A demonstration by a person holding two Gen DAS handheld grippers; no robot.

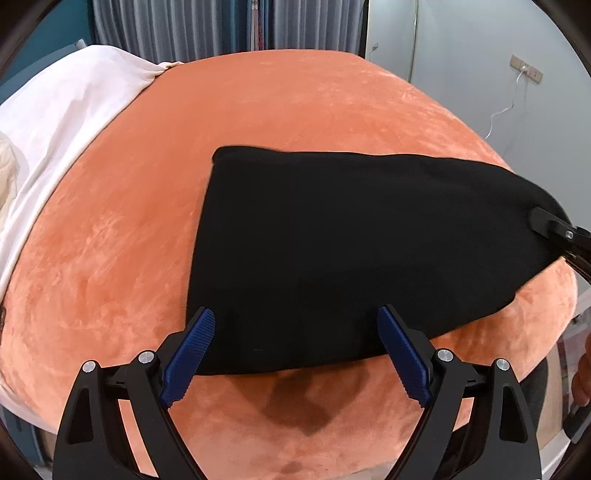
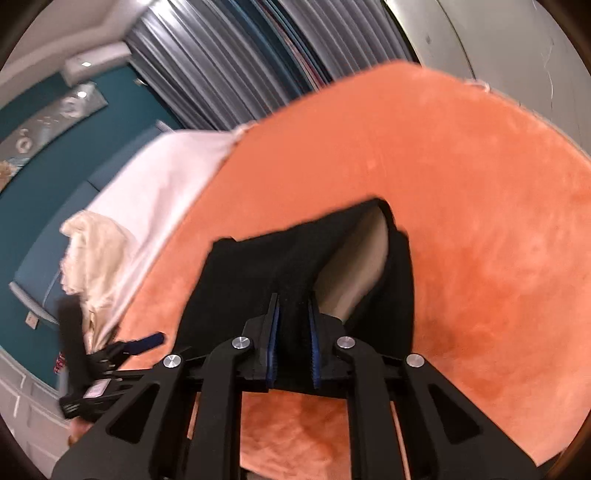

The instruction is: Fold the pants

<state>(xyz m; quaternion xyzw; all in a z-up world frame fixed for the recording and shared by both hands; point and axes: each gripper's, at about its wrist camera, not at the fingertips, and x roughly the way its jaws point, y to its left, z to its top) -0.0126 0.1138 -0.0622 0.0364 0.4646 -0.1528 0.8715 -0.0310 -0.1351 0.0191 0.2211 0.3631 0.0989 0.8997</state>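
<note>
Blue-padded fingers (image 1: 188, 356) of the left hand-held gripper (image 1: 295, 354) stand wide apart above the near edge of the black pants (image 1: 332, 251), holding nothing. Pants lie folded as a flat dark panel on the orange bed cover (image 1: 147, 206), toward its near right side. Right hand-held gripper (image 2: 293, 347), seen in its own view, has its jaws closed on a thick fold of the pants (image 2: 295, 266), which rises off the cover there and shows a pale lining (image 2: 354, 266). Its tip (image 1: 546, 221) enters the left view at the panel's right end. White sheet (image 1: 66, 122) covers the bed's far left; grey curtains (image 1: 229, 26) hang behind.
</note>
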